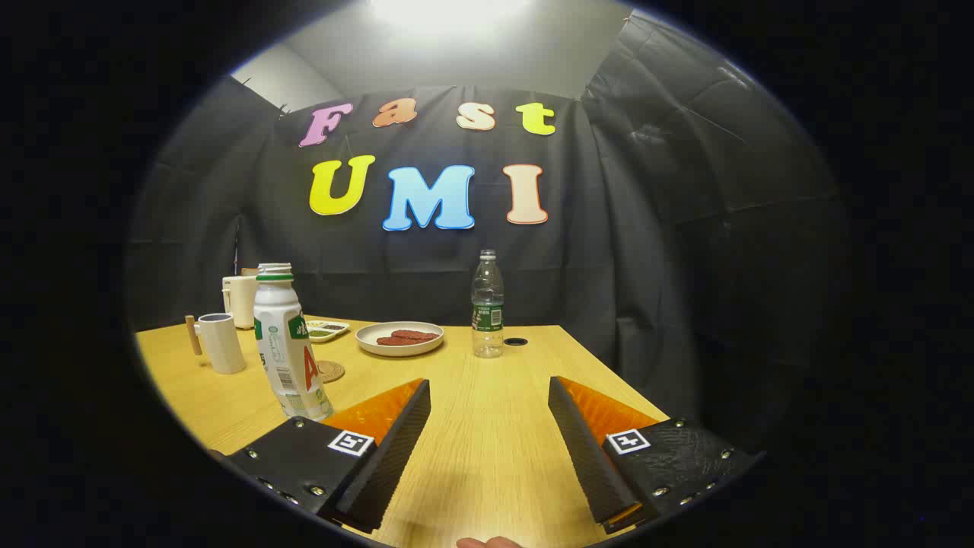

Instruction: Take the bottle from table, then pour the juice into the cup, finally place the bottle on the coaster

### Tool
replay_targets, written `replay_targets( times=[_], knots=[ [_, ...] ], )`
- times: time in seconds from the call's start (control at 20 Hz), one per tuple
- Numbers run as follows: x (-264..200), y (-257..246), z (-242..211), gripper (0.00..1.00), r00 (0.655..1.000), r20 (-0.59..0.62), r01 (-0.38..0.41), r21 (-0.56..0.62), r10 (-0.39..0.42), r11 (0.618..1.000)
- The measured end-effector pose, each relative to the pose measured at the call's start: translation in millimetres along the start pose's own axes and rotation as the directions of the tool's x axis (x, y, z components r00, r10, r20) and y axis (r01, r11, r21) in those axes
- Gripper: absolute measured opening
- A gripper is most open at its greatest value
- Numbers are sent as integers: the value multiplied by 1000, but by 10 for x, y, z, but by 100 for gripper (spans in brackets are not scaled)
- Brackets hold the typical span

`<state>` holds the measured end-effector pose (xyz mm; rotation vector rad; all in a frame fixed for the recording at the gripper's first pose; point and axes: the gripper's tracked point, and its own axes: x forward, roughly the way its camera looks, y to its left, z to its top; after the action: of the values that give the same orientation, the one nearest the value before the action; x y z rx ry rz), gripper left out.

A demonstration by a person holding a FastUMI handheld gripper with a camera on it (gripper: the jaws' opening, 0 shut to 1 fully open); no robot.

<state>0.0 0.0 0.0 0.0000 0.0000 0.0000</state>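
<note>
Hand-held gripper (489,422) agape; bottle (286,346) beside — coaster (331,371) behind

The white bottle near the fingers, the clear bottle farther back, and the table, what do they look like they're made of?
The white bottle, just beyond the open gripper, looks like opaque, slightly glossy plastic with a printed label. The clear bottle seems to be thin transparent plastic; you can see through it. The table looks like pale wood or wood-look laminate, with fine straight grain and a matte finish.
</note>
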Motion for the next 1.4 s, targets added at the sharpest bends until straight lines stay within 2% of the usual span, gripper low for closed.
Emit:
replay_targets(
  times=[0.1,0.25,0.45,0.6,0.8,1.0,1.2,1.4],
  knots=[
    [84,-5,-19,96,1000,-11,4,2,-4,1000],
    [444,-31,13,96,999,-35,10,25,-9,1000],
    [697,-62,115,96,1000,-15,27,29,-27,999],
    [763,-31,383,96,1000,6,16,49,-16,999],
    [615,-18,846,96,998,43,42,20,-42,999],
    [275,253,1163,96,999,44,15,16,-16,1000],
    [-14,442,1266,96,998,59,6,-16,-5,1000],
    [-159,831,1059,96,999,21,-45,-22,46,999]
  ],
)
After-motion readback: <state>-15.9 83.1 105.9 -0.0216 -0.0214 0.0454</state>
